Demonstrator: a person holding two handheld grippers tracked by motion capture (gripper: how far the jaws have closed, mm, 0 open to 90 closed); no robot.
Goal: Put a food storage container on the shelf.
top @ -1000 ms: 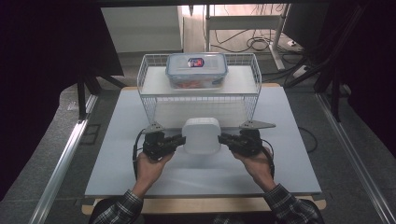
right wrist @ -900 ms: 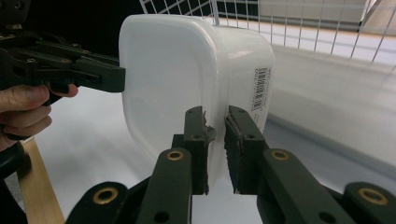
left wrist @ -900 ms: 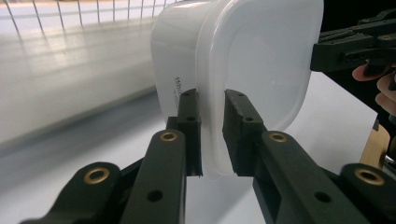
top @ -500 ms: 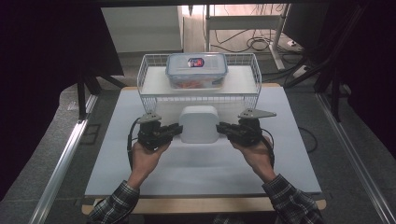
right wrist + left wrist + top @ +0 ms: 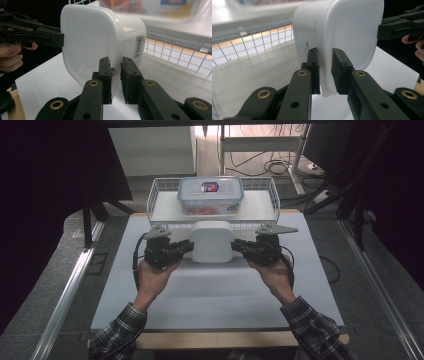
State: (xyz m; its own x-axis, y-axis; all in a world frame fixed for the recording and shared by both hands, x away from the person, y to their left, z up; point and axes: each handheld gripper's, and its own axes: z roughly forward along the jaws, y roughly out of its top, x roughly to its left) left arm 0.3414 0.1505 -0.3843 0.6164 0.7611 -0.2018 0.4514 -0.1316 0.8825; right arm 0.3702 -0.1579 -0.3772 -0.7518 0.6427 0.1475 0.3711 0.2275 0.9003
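Observation:
A white plastic box with a lid (image 5: 212,241) hangs above the table, just in front of the wire rack. My left gripper (image 5: 189,247) is shut on the lid's rim at the box's left side, my right gripper (image 5: 236,246) on the rim at its right side. In the left gripper view the jaws (image 5: 325,56) pinch the rim edge of the white box (image 5: 347,32), and the right gripper (image 5: 397,25) reaches in from the far side. In the right gripper view the jaws (image 5: 115,63) clamp the rim of the box (image 5: 87,37), with the left gripper (image 5: 47,37) opposite.
A white wire rack (image 5: 165,195) stands at the back of the white table board (image 5: 215,295). On it sits a clear food box with a blue-rimmed lid (image 5: 210,195). Dark floor and metal rails flank the table; cables lie behind.
Both hands have risen and carried the white box up and away from me, closer to the wire rack. Both grips on the rim stay as they were.

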